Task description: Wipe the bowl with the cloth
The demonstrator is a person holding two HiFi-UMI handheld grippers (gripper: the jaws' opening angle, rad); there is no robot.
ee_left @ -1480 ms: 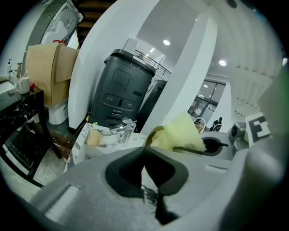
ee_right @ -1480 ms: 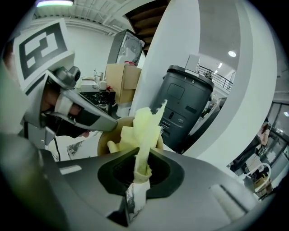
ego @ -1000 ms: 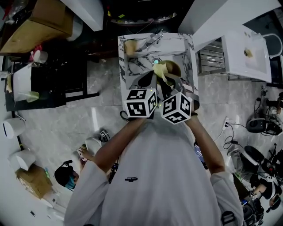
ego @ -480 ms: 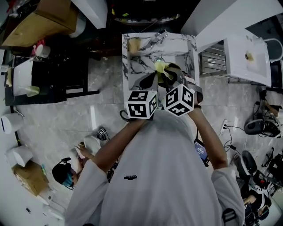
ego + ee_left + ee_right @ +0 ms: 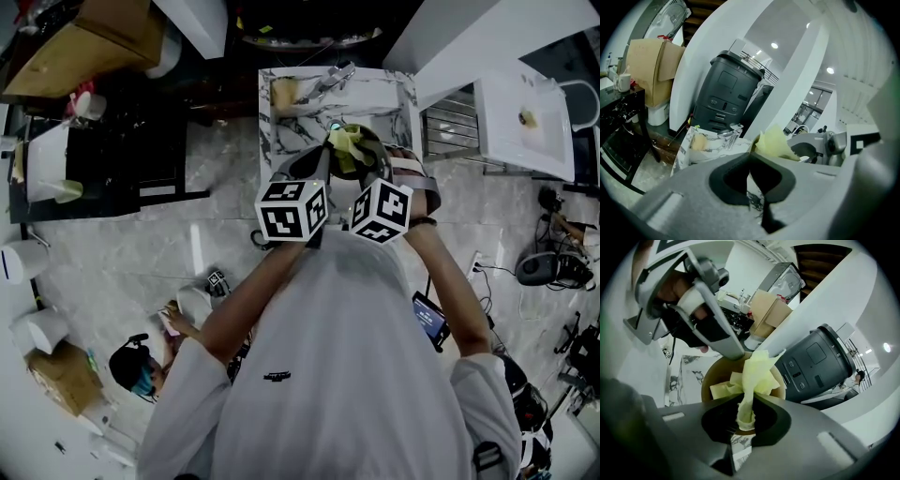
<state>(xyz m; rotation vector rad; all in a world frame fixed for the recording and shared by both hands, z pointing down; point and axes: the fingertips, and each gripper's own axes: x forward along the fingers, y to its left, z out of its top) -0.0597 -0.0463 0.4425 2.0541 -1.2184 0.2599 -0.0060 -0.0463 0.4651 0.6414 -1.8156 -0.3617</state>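
Left gripper (image 5: 751, 157) fingers are together, pinching the rim of the round brown wooden bowl (image 5: 712, 379) over the white marbled tabletop (image 5: 286, 127). Inside the bowl, right gripper (image 5: 746, 401) fingers clamp the pale yellow cloth (image 5: 757, 373). Risk: wiping pressure may pull the thin rim free. Since the earlier frame, the bowl has shifted up the head view and the right gripper has rolled.

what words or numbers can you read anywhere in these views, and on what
"8", probably: a small white mark on the dark grey machine, seen in the right gripper view.
Small dark print on the chest of the white shirt: too small to read.
Marker cubes: black and white square patterns only, no words.
Nothing else is legible.
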